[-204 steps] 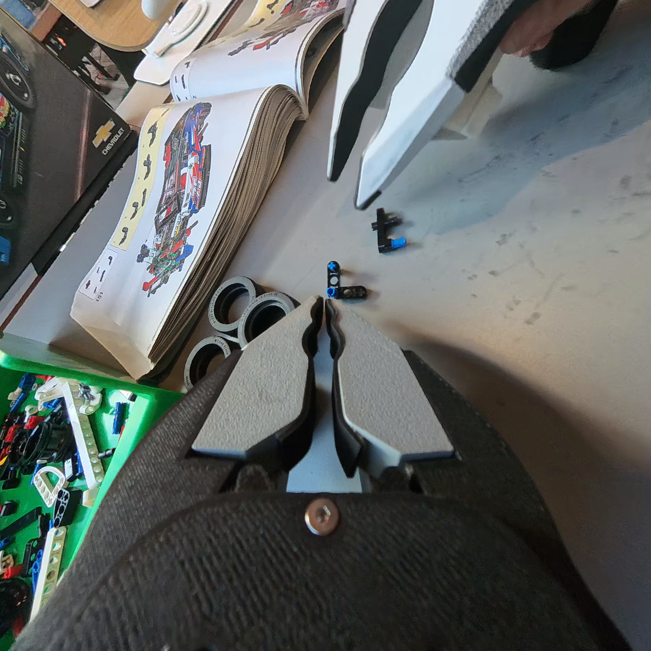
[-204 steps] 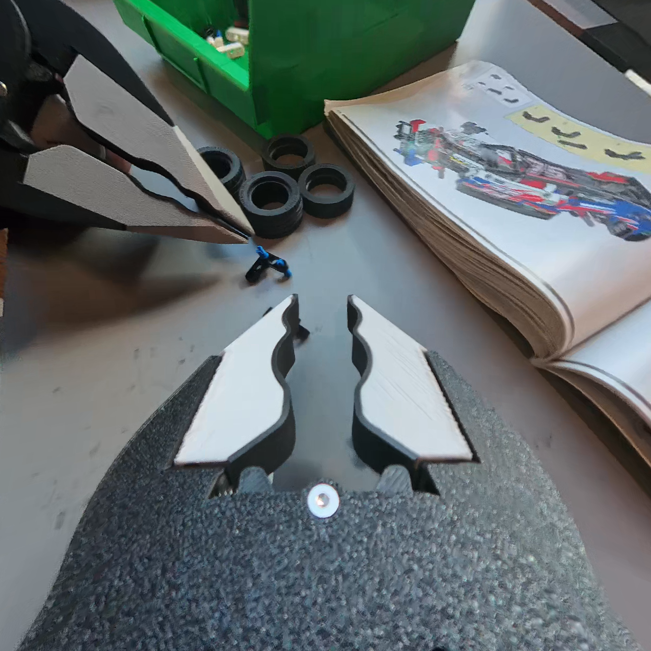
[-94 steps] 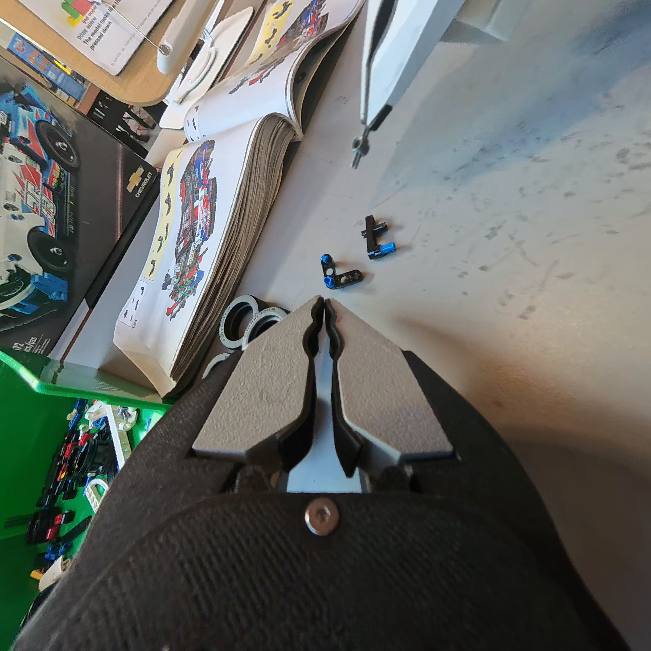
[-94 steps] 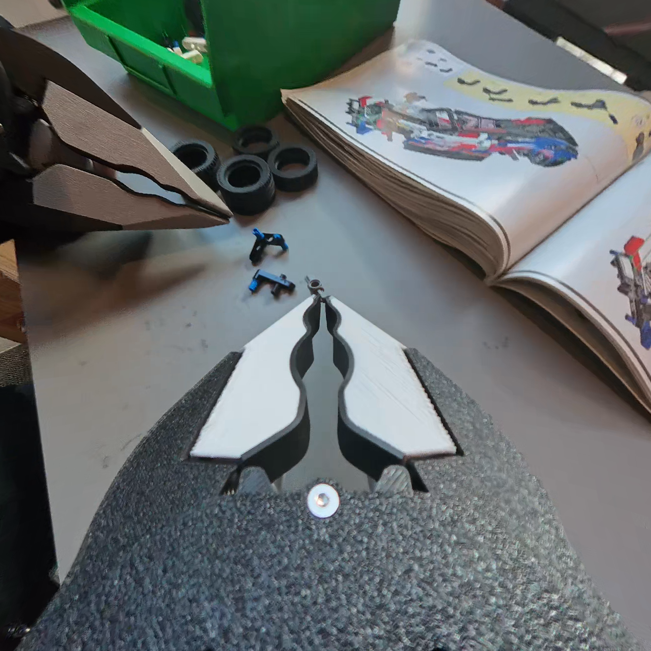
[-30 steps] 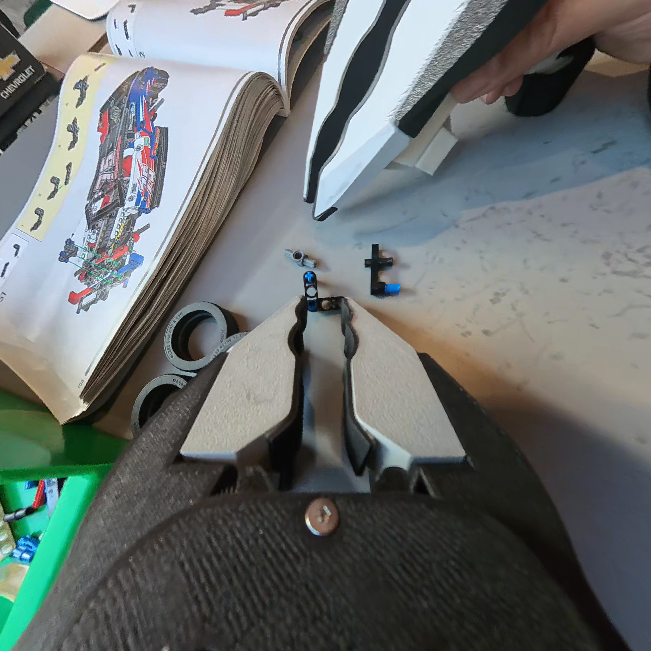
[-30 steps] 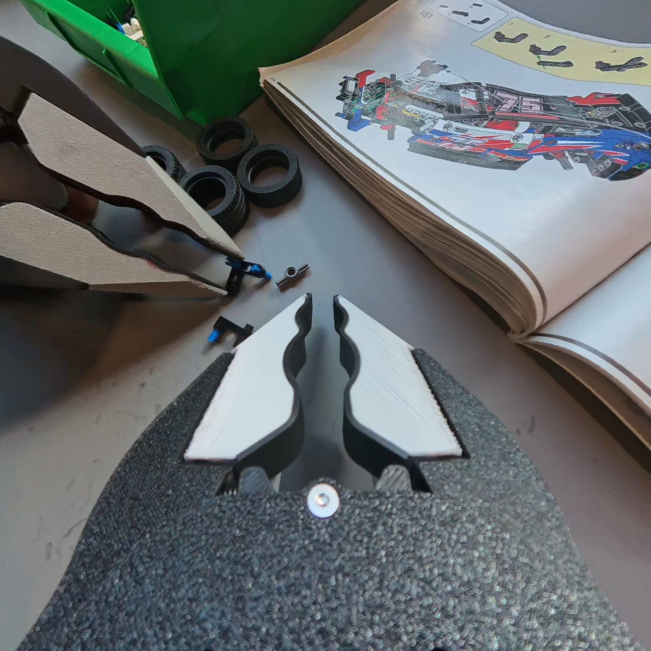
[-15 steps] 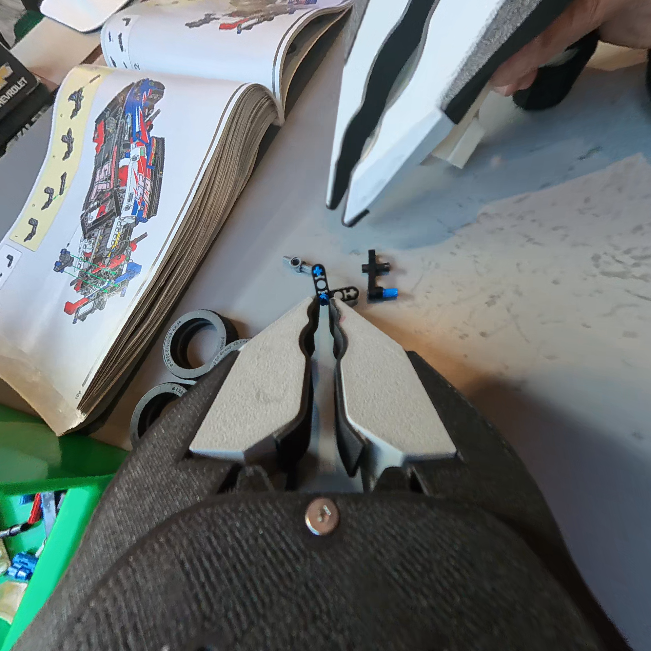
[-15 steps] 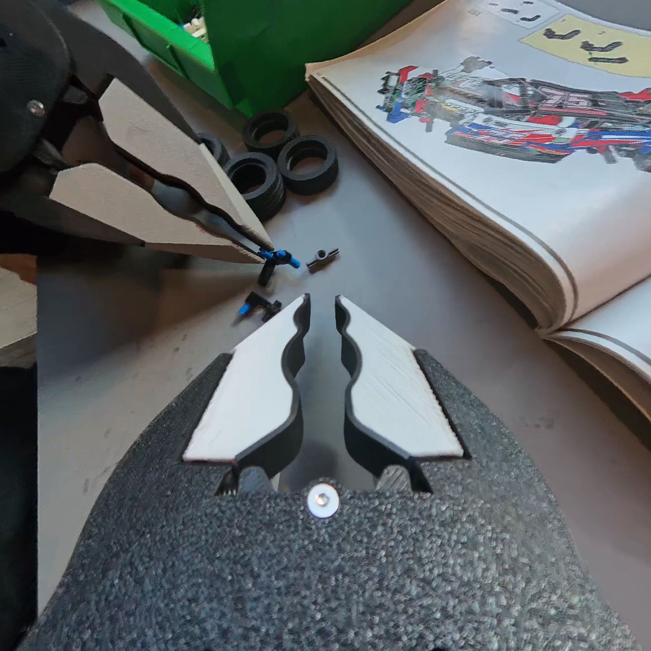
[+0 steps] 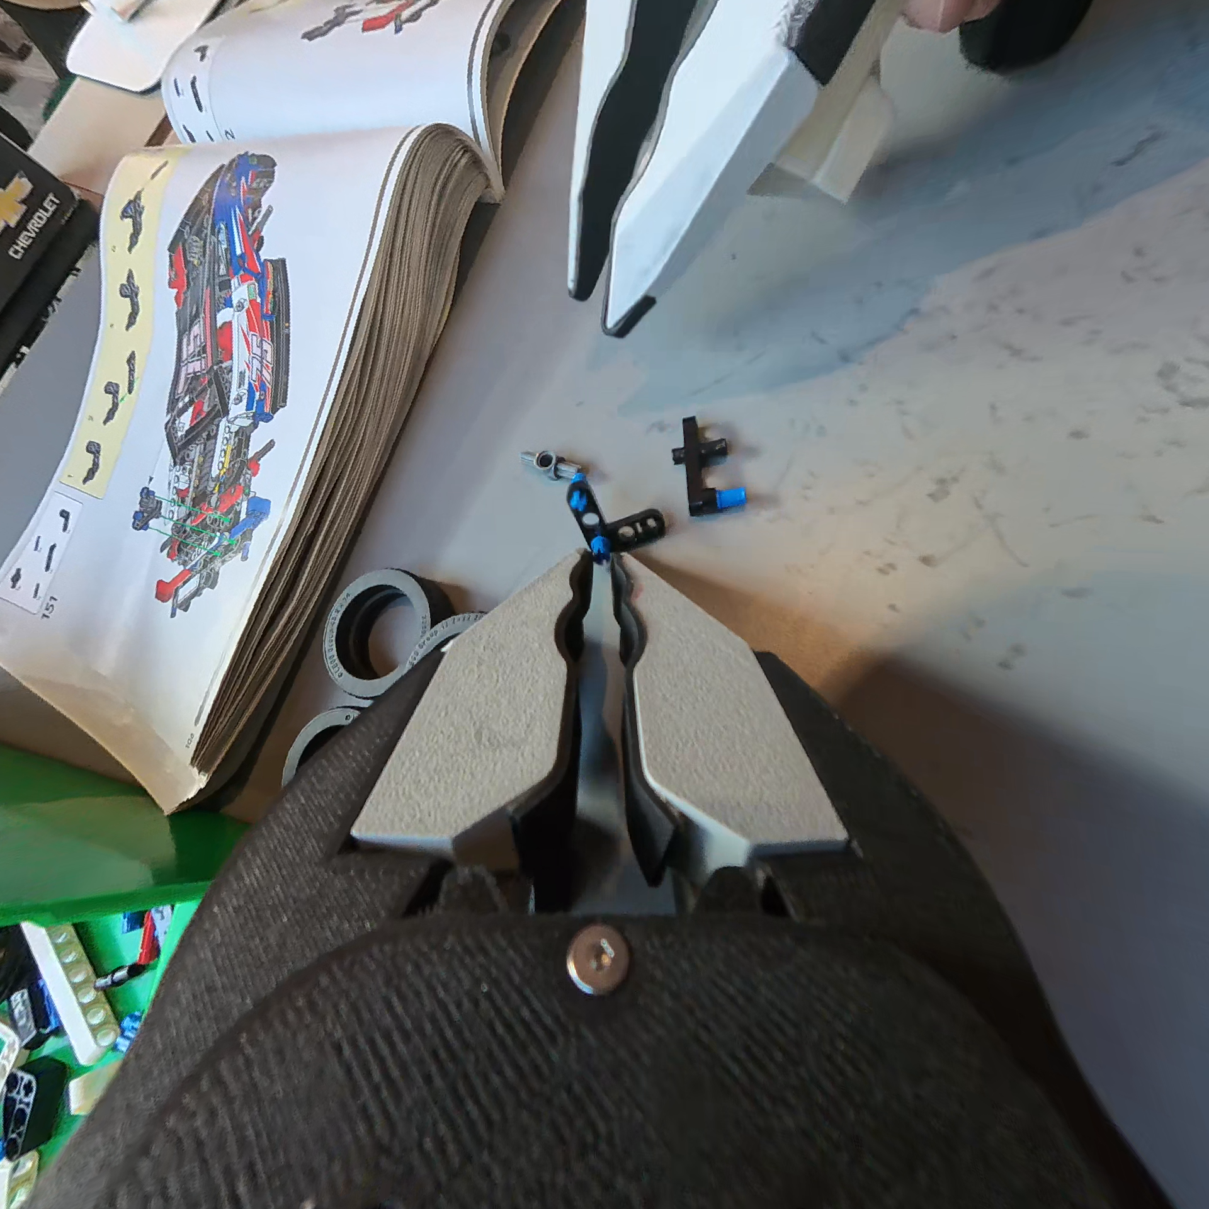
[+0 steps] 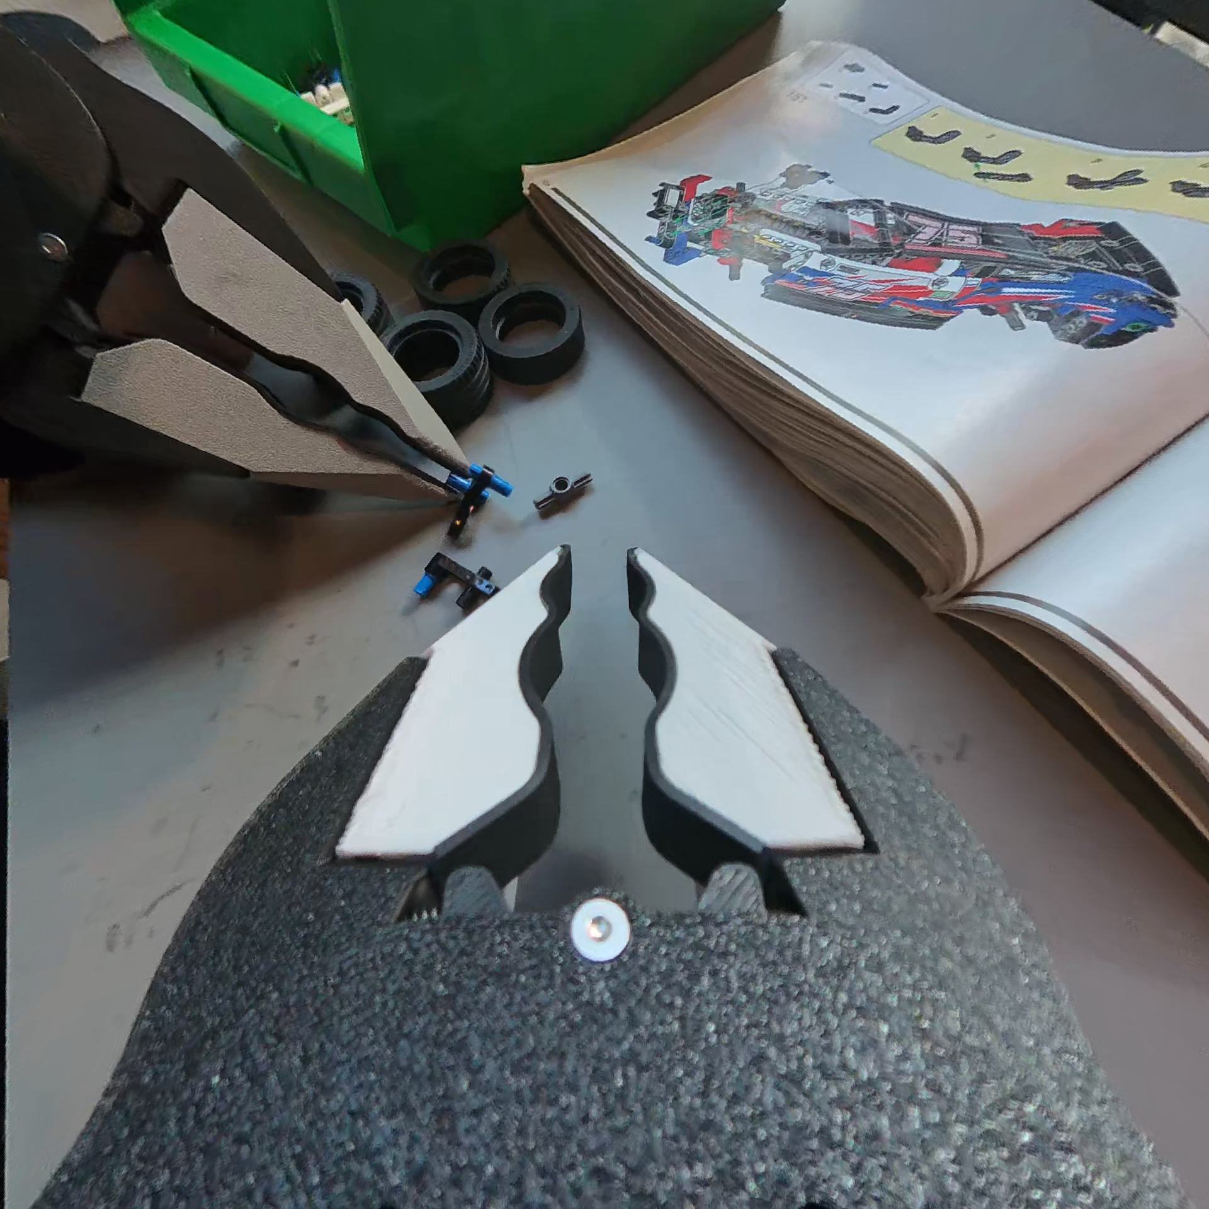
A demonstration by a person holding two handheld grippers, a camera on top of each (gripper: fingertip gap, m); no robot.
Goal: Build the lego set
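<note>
In the left wrist view, a green bin (image 9: 98,844) of loose lego parts is seen at far left, with an open instruction book (image 9: 262,366) beyond it and black tyres (image 9: 369,631) tucked between book and gripper. The left gripper (image 9: 602,559) is pressed together at its tips, pinching the blue pin end of a black L-shaped liftarm (image 9: 605,517), which sticks out ahead of the tips over the grey table (image 9: 981,523). A small grey connector (image 9: 548,462) is seen just beyond the liftarm's far end; contact between them cannot be told. To the right, a second black piece with a blue pin (image 9: 706,481) lies flat on the table, near but apart from the held one. The right gripper (image 9: 608,314) is seen above these parts, tips pointing down toward them, touching nothing. In the right wrist view, the left gripper (image 10: 458,487) enters from the left with the liftarm (image 10: 474,490) clamped at its tips, the liftarm hanging down toward the table. The black-and-blue piece (image 10: 458,579) lies just left of the right gripper's (image 10: 596,556) left fingertip, close beside it. The grey connector (image 10: 562,487) lies ahead of the spread, empty jaws, slightly left. The tyres (image 10: 484,327) sit farther back in front of the green bin (image 10: 458,98), and the book (image 10: 883,294) fills the right side.
</note>
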